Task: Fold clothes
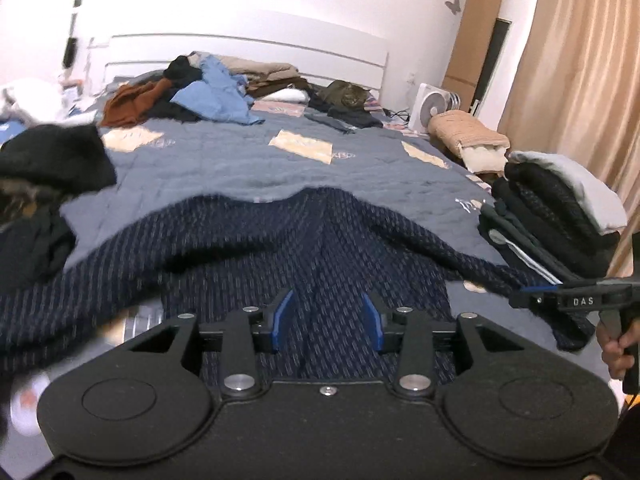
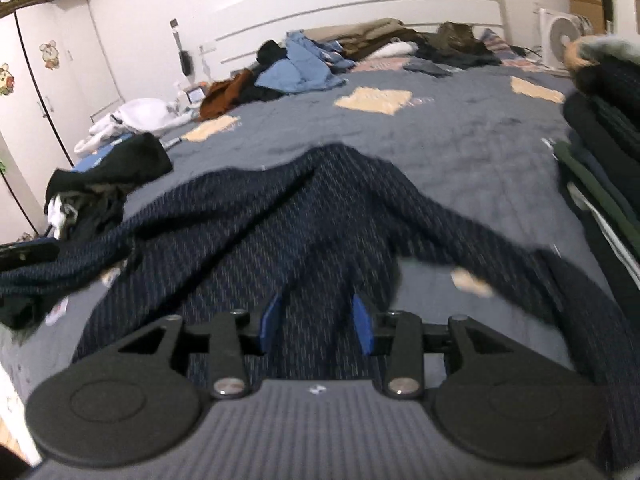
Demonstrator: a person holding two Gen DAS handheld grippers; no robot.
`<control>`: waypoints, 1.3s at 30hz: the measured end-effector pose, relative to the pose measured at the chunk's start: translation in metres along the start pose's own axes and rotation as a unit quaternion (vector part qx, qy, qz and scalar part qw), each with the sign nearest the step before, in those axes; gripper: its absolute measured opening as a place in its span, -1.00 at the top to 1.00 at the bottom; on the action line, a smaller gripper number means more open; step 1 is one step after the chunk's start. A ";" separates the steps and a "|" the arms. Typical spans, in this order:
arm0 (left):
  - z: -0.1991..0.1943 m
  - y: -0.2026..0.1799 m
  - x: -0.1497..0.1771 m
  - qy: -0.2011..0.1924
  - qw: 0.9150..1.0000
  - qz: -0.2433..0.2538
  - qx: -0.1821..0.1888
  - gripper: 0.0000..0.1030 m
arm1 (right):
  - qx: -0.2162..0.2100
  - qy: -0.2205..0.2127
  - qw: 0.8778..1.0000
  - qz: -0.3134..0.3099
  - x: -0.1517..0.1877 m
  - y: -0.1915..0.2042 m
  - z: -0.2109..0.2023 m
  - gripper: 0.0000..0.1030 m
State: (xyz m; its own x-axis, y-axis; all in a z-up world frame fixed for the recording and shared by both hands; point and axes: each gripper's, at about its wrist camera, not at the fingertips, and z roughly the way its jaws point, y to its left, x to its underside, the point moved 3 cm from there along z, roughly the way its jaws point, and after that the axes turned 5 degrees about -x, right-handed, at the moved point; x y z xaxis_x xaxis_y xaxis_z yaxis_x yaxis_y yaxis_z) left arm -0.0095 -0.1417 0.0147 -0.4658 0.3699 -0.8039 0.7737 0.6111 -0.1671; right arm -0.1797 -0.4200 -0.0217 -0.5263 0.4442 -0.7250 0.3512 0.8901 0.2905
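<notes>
A dark navy knit sweater (image 1: 304,248) lies spread on the grey-blue quilt (image 1: 248,160), collar toward the headboard and a sleeve trailing off to each side. My left gripper (image 1: 329,316) hovers over its lower body, blue pads apart, nothing pinched between them. In the right wrist view the same sweater (image 2: 280,232) lies under my right gripper (image 2: 316,320), which is also open and empty. The right gripper (image 1: 522,293) shows side-on at the right sleeve in the left wrist view, held by a hand (image 1: 616,354). Both views are motion-blurred.
Unfolded clothes (image 1: 208,92) are heaped near the white headboard (image 1: 248,46). A stack of folded dark garments (image 1: 560,208) sits on the bed's right side, and a black garment (image 1: 52,160) is bunched at the left. A fan (image 1: 434,106) and a curtain (image 1: 580,60) stand beyond.
</notes>
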 end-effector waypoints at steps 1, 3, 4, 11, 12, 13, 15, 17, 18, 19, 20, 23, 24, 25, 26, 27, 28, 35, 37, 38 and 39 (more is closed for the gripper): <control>-0.006 -0.002 0.010 0.006 1.000 -0.005 -0.003 0.25 | 0.005 0.004 1.000 0.000 0.009 0.000 -0.005 0.23; -0.017 -0.004 0.027 0.014 1.000 -0.013 -0.011 0.24 | 0.019 0.013 1.000 -0.002 0.029 0.000 -0.017 0.23; -0.022 -0.004 0.036 0.018 1.000 -0.017 -0.013 0.24 | 0.026 0.018 1.000 -0.001 0.039 -0.001 -0.021 0.23; -0.049 -0.009 0.091 0.036 0.998 -0.043 -0.021 0.17 | 0.089 0.048 0.995 0.013 0.102 -0.026 -0.036 0.23; -0.051 -0.012 0.097 0.038 0.998 -0.045 -0.019 0.17 | 0.096 0.051 0.994 0.019 0.108 -0.031 -0.037 0.23; -0.052 -0.014 0.103 0.039 0.998 -0.050 -0.015 0.16 | 0.101 0.054 0.993 0.026 0.113 -0.035 -0.039 0.23; -0.053 -0.023 0.114 0.041 0.998 -0.052 -0.005 0.15 | 0.108 0.058 0.992 0.042 0.121 -0.044 -0.044 0.23; -0.052 -0.033 0.124 0.041 0.998 -0.048 0.002 0.13 | 0.108 0.058 0.991 0.060 0.128 -0.049 -0.048 0.22; -0.050 -0.039 0.128 0.042 0.998 -0.047 0.006 0.12 | 0.108 0.059 0.990 0.069 0.131 -0.052 -0.050 0.22; -0.047 -0.044 0.132 0.040 0.998 -0.049 0.011 0.12 | 0.106 0.059 0.990 0.074 0.134 -0.053 -0.051 0.22; -0.045 -0.047 0.136 0.037 0.998 -0.053 0.016 0.12 | 0.103 0.060 0.990 0.077 0.138 -0.053 -0.052 0.21; -0.039 -0.056 0.151 0.039 0.997 -0.060 0.022 0.12 | 0.098 0.063 0.990 0.082 0.150 -0.053 -0.055 0.21; -0.038 -0.059 0.153 0.042 0.997 -0.054 0.019 0.12 | 0.096 0.062 0.990 0.085 0.155 -0.053 -0.057 0.21; -0.038 -0.063 0.153 0.040 0.998 -0.043 0.016 0.12 | 0.095 0.062 0.990 0.089 0.159 -0.054 -0.059 0.21; -0.040 -0.067 0.153 0.033 0.999 -0.033 0.016 0.12 | 0.095 0.063 0.989 0.093 0.163 -0.056 -0.061 0.21; -0.043 -0.070 0.153 0.026 0.999 -0.028 0.018 0.11 | 0.094 0.063 0.989 0.098 0.166 -0.057 -0.063 0.21; -0.044 -0.071 0.152 0.022 0.999 -0.028 0.021 0.09 | 0.094 0.065 0.988 0.101 0.168 -0.057 -0.063 0.21; -0.040 -0.098 0.159 0.026 0.999 0.021 0.031 0.07 | 0.071 0.074 0.982 0.156 0.177 -0.061 -0.060 0.34; -0.039 -0.104 0.162 0.028 0.998 0.034 0.033 0.07 | 0.073 0.069 0.982 0.163 0.177 -0.061 -0.060 0.73; -0.039 -0.107 0.163 0.029 0.998 0.040 0.034 0.07 | 0.070 0.063 0.981 0.167 0.175 -0.060 -0.061 0.84; -0.038 -0.111 0.164 0.029 0.998 0.046 0.035 0.07 | 0.062 0.053 0.981 0.174 0.174 -0.059 -0.064 0.84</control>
State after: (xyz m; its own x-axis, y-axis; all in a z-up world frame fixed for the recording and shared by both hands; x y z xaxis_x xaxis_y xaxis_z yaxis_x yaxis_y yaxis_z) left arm -0.1880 -0.1220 -0.0767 -0.4134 0.4641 -0.7834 0.8419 0.5226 -0.1347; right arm -0.3417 -0.3885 -0.1247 -0.4327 0.7334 -0.5244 0.6116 0.6661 0.4269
